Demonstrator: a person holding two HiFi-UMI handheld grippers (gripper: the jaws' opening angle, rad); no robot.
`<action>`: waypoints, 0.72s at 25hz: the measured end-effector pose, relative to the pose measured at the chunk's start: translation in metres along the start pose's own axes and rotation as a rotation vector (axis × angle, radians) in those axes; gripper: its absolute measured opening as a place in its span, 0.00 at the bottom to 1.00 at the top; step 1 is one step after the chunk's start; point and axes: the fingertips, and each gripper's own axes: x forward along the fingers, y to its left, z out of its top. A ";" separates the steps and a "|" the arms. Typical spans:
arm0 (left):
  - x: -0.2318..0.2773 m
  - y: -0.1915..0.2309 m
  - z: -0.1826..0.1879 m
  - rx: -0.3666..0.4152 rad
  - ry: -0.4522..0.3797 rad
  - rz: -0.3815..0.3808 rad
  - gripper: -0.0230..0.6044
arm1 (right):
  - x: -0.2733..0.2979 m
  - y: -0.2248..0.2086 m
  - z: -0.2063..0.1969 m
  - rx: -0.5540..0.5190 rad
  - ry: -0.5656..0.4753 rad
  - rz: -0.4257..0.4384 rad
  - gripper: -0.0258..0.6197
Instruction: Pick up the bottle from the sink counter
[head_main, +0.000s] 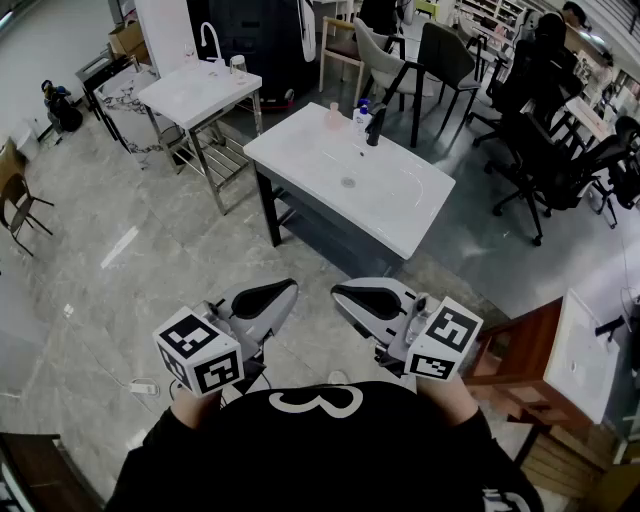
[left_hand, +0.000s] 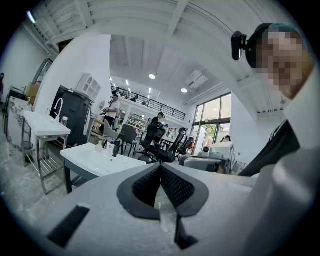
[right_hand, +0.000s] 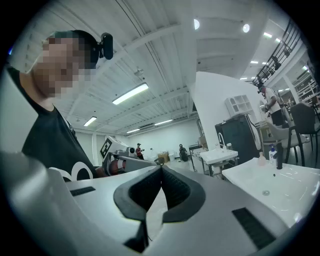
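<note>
The white bottle with a blue cap (head_main: 362, 117) stands at the far edge of the white sink counter (head_main: 400, 215), between a small pink bottle (head_main: 334, 113) and the black faucet (head_main: 376, 125). Both grippers hang close to my chest, well short of the counter. My left gripper (head_main: 291, 288) is shut with nothing between its pads, and so is my right gripper (head_main: 337, 292). The left gripper view shows the bottle (left_hand: 110, 146) far off beyond its closed jaws (left_hand: 160, 165). In the right gripper view the bottle (right_hand: 272, 155) stands at the far right, away from the closed jaws (right_hand: 161, 168).
A second white sink on a metal stand (head_main: 200, 92) is at the back left. Chairs (head_main: 440, 60) and black office chairs (head_main: 550, 150) crowd the back right. A wooden cabinet with a white top (head_main: 565, 365) stands at my right. Grey tiled floor lies between me and the counter.
</note>
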 end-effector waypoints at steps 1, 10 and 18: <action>-0.002 0.001 0.000 0.004 0.001 0.008 0.06 | 0.000 0.002 0.000 0.000 0.000 0.000 0.06; -0.016 0.000 -0.004 0.009 -0.010 -0.016 0.06 | 0.005 0.016 -0.003 -0.002 -0.005 -0.022 0.06; -0.031 0.003 -0.004 -0.013 -0.042 -0.039 0.06 | 0.007 0.011 -0.006 0.020 0.001 -0.124 0.06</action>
